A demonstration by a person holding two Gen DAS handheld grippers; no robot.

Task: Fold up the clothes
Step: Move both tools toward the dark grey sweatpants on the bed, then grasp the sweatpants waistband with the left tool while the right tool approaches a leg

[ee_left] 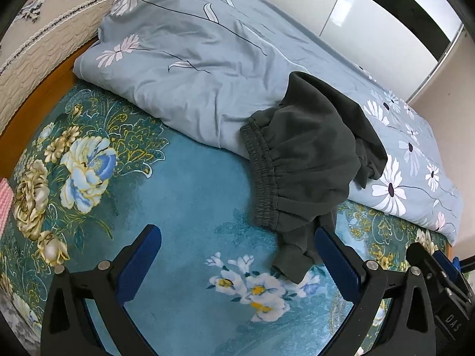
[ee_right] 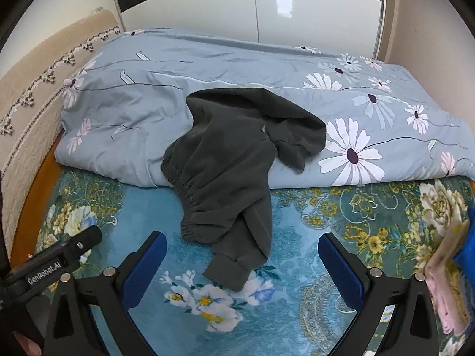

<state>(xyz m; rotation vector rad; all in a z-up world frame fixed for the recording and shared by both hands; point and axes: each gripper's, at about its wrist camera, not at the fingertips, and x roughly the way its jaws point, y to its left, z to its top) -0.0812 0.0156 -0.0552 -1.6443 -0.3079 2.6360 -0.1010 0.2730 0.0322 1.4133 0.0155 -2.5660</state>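
Against the folded quilt (ee_right: 207,68), dark sweatpants (ee_right: 225,160) lay crumpled, unfolded. Left tool (ee_left: 237,252) and right tool (ee_right: 242,255) spread, empty. Next, probably: grip waistband (ee_right: 190,204), flatten.

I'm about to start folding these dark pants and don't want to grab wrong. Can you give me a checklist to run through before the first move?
1. Left gripper open and empty: ok, jaws wide apart, nothing between them.
2. Right gripper open and empty: ok.
3. Dark pants lying flat: not ok, they are bunched, draped half over the folded quilt and half on the teal floral bedspread.
4. Elastic waistband reachable: ok, exposed on the left edge of the heap.
5. Leg cuff reachable: ok, it lies nearest the right gripper.
6. Second leg free: cannot tell, it is folded back on the quilt.
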